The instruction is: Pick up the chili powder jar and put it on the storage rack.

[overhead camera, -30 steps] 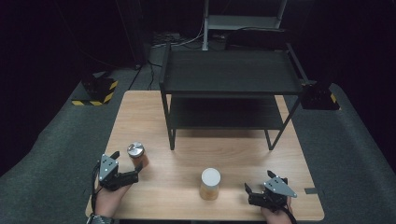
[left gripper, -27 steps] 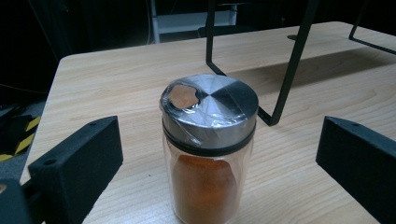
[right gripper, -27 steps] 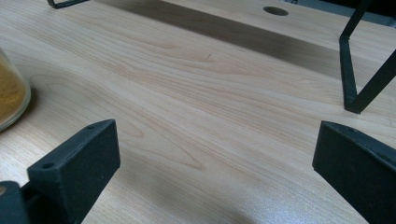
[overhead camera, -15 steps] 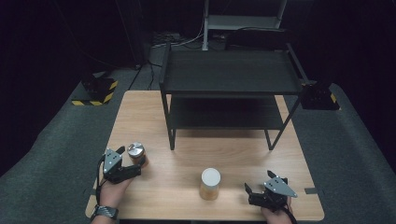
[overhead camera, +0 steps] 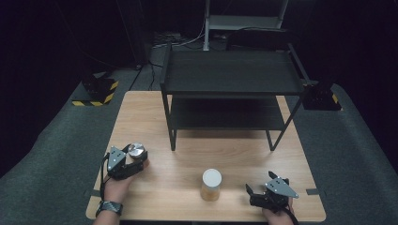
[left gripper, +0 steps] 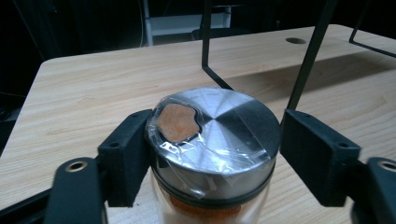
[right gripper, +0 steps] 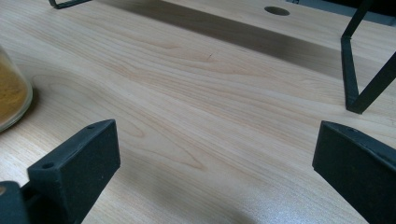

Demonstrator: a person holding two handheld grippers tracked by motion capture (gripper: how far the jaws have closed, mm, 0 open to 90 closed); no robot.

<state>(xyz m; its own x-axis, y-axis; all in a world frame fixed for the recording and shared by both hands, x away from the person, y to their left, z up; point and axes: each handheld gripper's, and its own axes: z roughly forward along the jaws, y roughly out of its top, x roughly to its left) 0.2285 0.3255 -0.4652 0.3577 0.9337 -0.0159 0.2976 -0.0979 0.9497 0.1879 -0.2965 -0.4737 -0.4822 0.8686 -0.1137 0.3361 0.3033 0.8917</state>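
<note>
- A small glass spice jar with a silver metal lid, clear tape across the lid and orange powder inside, stands upright on the wooden table. In the high view it sits at the lower left of the frame, near the table's left edge.
- The left gripper reaches around the jar just below the lid. Its jaws have just been closing with the jar between them. In the left gripper view the left-hand pad touches the glass, while the right-hand pad stands a sliver off the lid, so the grip looks not quite made.
- The jar rests on the table; lifting looks not yet begun.
- A second jar, white-lidded with yellowish powder, stands at lower centre of the high view, untouched.
- The right gripper lies at the lower right of the high view, jaws spread wide on bare wood, holding nothing.
- A black two-tier metal shelf stands at the far side of the table, both levels bare. If the jars are bound for it, both moves remain.
</note>
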